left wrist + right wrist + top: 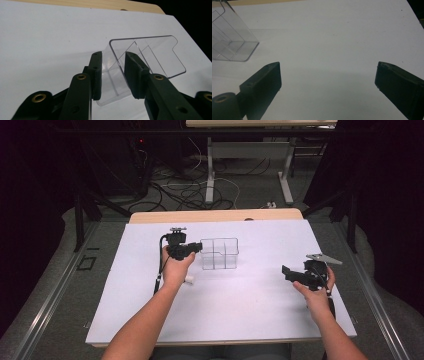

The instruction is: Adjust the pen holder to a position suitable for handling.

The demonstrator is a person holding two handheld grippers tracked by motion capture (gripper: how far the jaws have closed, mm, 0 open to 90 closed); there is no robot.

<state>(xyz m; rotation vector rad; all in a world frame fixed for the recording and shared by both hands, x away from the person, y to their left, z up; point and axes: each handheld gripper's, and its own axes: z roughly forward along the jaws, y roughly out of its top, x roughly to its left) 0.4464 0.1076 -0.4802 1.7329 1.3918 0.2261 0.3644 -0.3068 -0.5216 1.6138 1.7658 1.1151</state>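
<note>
Left gripper view: left gripper (113, 75) jaws astride clear divided container's (150, 57) near wall, slack, mid-table toward far edge; right gripper (328, 77) agape, well apart; risk: tipping if nudged.

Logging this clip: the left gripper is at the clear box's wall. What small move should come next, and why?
Probably draw the left gripper back off the clear box. Its jaws straddle the near wall, and a gap shows beside at least one pad, so the box looks released and standing on the white table. The right gripper is open, well clear of it.
</note>
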